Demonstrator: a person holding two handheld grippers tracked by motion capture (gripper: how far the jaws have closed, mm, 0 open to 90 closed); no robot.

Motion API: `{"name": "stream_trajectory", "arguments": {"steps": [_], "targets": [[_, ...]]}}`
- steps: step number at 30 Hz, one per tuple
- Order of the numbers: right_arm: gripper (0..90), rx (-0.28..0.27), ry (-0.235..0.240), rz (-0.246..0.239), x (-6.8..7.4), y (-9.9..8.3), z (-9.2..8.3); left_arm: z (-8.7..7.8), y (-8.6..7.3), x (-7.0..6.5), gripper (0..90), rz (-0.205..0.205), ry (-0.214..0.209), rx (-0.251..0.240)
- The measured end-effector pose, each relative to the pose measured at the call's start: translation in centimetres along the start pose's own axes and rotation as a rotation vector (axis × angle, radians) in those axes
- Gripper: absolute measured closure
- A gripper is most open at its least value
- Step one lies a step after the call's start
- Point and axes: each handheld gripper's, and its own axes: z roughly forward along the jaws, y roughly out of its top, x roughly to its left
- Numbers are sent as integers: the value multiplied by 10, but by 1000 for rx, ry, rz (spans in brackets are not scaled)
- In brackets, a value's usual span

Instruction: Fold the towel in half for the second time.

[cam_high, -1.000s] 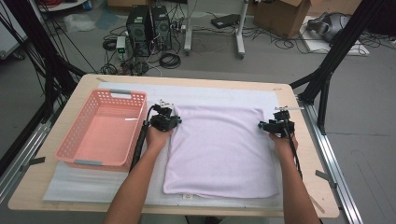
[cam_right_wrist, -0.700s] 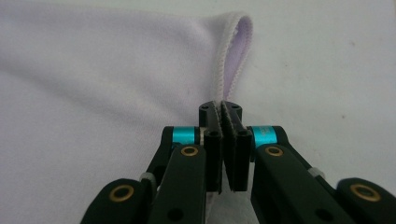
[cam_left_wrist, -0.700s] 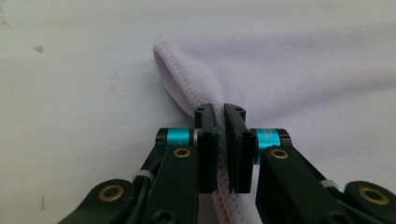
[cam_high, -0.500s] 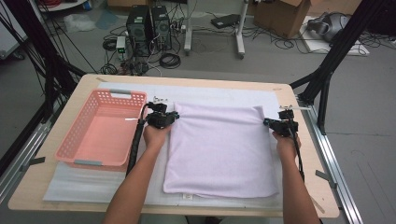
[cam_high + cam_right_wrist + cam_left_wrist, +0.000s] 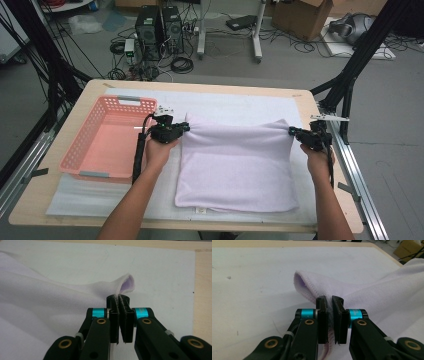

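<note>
We see a soft, fleecy lilac towel (image 5: 235, 167) lying on the white padded sheet (image 5: 240, 105) of the wooden bench (image 5: 90, 92), its stitched far corners lifted. The left hand-held gripper (image 5: 185, 128) pinches the left corner (image 5: 312, 287) tightly; the right hand-held gripper (image 5: 291, 131) clamps the right corner (image 5: 126, 283). A pink lattice basket (image 5: 107, 140) sits just left of the towel. Bare sheet lies open beyond the taut far edge.

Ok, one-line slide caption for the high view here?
Left gripper and right gripper each pinch a far corner of the lilac towel, beside a pink basket.
</note>
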Motion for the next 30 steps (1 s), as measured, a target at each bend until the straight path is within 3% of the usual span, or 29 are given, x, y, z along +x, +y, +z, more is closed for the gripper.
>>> {"name": "stream_trajectory", "arguments": {"steps": [7,14,20,24,26,28,30], "targets": [[876,-20,36,5,9,-26,-24,-27,-15,-15,833,37,-54,-27],[875,-20,64,9,15,-56,-42,-43,-41,-24,833,65,-80,-13],[875,6,74,-10,20,-73,-52,-52,-59,-28,829,88,-95,16],[868,49,83,-14,20,-82,-49,-50,-70,-27,821,75,-99,45],[850,72,84,-15,20,-84,-48,-49,-70,-26,763,60,-95,54],[736,71,70,-6,19,-83,-48,-48,-66,-25,565,43,-85,40],[629,44,54,13,18,-77,-50,-48,-61,-24,477,42,-65,10]]}}
